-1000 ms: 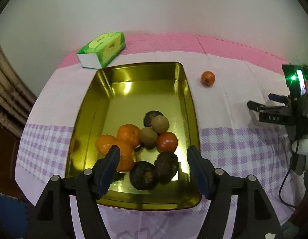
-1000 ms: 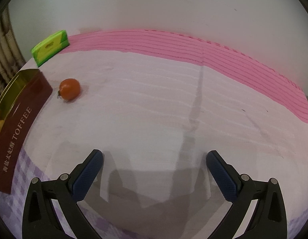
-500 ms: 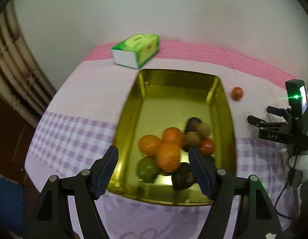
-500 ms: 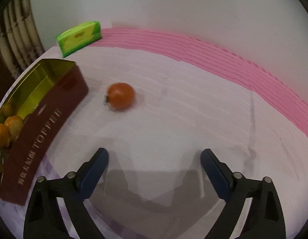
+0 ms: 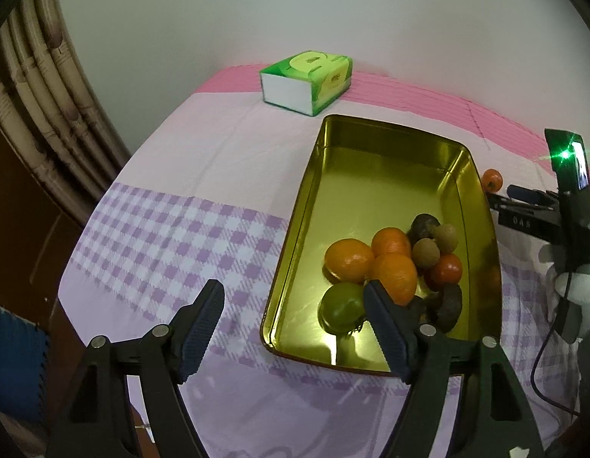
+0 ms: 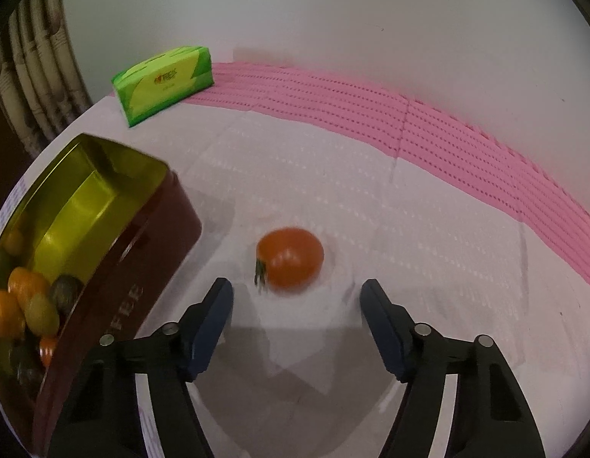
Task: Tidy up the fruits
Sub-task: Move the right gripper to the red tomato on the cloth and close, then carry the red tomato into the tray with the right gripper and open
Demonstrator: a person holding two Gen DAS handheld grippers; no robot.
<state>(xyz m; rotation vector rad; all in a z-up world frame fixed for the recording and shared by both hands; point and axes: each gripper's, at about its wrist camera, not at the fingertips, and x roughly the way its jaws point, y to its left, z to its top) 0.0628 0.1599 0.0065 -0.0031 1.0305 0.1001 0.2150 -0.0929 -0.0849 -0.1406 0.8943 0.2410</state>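
One small round red-orange tomato with a green stalk (image 6: 291, 259) sits alone on the bench's pale cloth (image 6: 428, 252), just beside the shiny gold metal tin with dark red sides (image 6: 150, 229), at about 3 o'clock from it. It is the only fruit not in the tin, so it likely needs to go in next.

The right gripper (image 6: 296, 297) points down at the tomato, which lies just past its tips at 12 o'clock. Its jaws have just been closing and now stand about half open, wide enough to fit around the tomato. They hold nothing.

The left gripper (image 5: 295, 301) hangs over the near corner of the tin (image 5: 291, 229). Its jaws have just been opening a little, stand about half open, and hold nothing.

The pile of orange, brown, green and red fruits (image 5: 394, 267) lies at the near end of the tin, leaving the far end free. A green tissue box (image 5: 308, 80) rests at 12 o'clock, near the wall.
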